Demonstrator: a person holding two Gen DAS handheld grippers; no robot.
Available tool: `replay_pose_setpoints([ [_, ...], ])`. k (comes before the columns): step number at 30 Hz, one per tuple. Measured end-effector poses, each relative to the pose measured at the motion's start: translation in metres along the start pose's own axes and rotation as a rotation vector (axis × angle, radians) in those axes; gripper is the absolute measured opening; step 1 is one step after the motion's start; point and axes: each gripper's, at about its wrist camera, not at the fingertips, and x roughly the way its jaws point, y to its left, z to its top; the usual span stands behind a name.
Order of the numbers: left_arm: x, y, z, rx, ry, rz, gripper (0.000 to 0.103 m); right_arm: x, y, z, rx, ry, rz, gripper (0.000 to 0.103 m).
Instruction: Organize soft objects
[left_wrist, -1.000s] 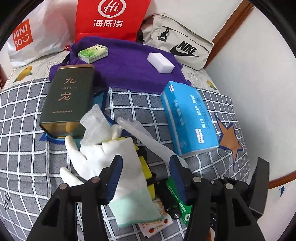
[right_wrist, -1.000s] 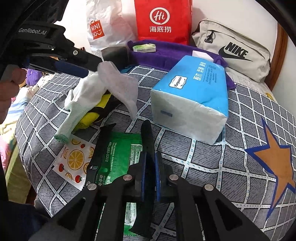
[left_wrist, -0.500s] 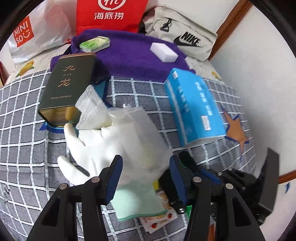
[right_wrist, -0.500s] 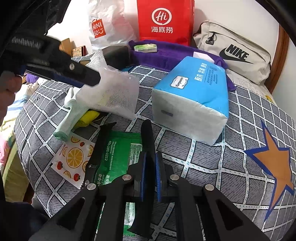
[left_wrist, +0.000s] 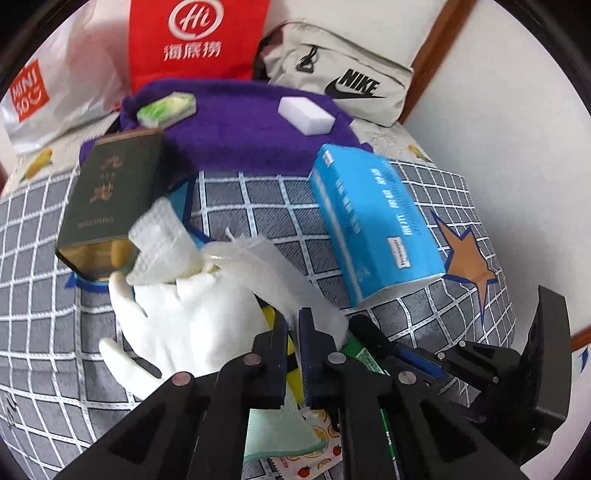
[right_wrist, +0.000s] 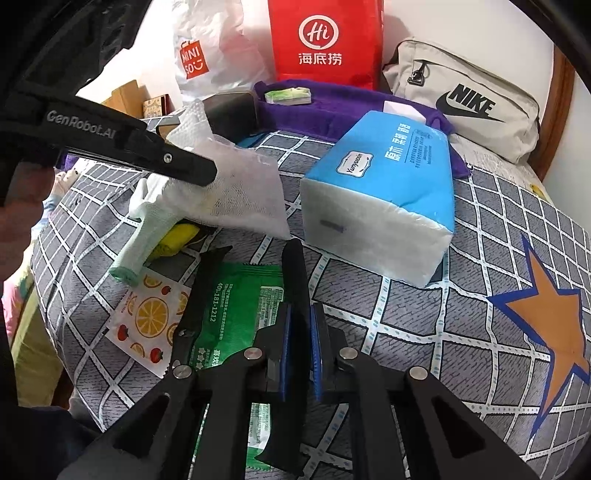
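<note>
Pinching the white mesh cloth (right_wrist: 240, 192) at one edge, my left gripper (left_wrist: 293, 325) has its jaws drawn fully together on the thin fabric, so the sheet hangs from the tips and drapes down over the pile beneath. That pile sits just under and ahead of the gripper: a white glove (left_wrist: 184, 325) with a pale green cuff, and something yellow (right_wrist: 181, 236) partly hidden under it. Another crumpled piece of white cloth (left_wrist: 162, 240) lies against the open end of the dark green tin (left_wrist: 110, 192).

My right gripper (right_wrist: 299, 332) is also closed, its blue pads clamped on a thin upright black piece (right_wrist: 295, 273); what that piece belongs to I cannot tell. Below it lies a green wipes packet (right_wrist: 236, 306), touching a small sachet printed with orange slices (right_wrist: 147, 317).

Just to the right of the cloth, a blue tissue pack (right_wrist: 384, 199) rests on the grey checked bedspread (right_wrist: 424, 332), near an orange star print (right_wrist: 550, 332). Behind, a purple towel (left_wrist: 236, 133) carries a white sponge block (left_wrist: 306, 114) and a small green-and-white packet (left_wrist: 166, 109). Against the wall stand a red bag (right_wrist: 325, 40), a white shopping bag (right_wrist: 207, 59) and a beige waist bag (right_wrist: 461, 99).
</note>
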Motion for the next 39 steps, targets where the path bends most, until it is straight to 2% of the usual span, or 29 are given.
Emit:
replay_pose_setpoints([
  [7,-0.018,-0.001,0.001,0.007,-0.059,-0.047,0.004,-0.015,0.006,0.005,-0.013,-0.027,0.006,0.003],
  [20,-0.063,0.008,0.000,0.005,-0.164,-0.083,0.004,-0.060,0.011,0.018,0.005,-0.107,0.012,0.003],
  [24,-0.067,0.012,0.001,0.003,-0.171,-0.094,0.004,-0.071,0.015,0.027,0.000,-0.131,0.009,0.003],
  [31,-0.052,0.019,-0.011,0.014,-0.125,-0.071,0.004,-0.065,0.019,0.032,-0.010,-0.115,0.008,0.002],
  [33,-0.043,0.018,-0.014,0.024,-0.090,-0.075,0.007,-0.062,0.019,0.030,-0.009,-0.107,0.013,0.002],
  [37,-0.025,0.010,-0.022,0.055,-0.038,-0.031,0.033,-0.056,0.019,0.025,0.003,-0.087,0.018,0.003],
  [39,-0.018,0.004,-0.027,0.083,-0.022,-0.019,0.040,-0.055,0.017,0.023,0.006,-0.082,0.017,0.003],
])
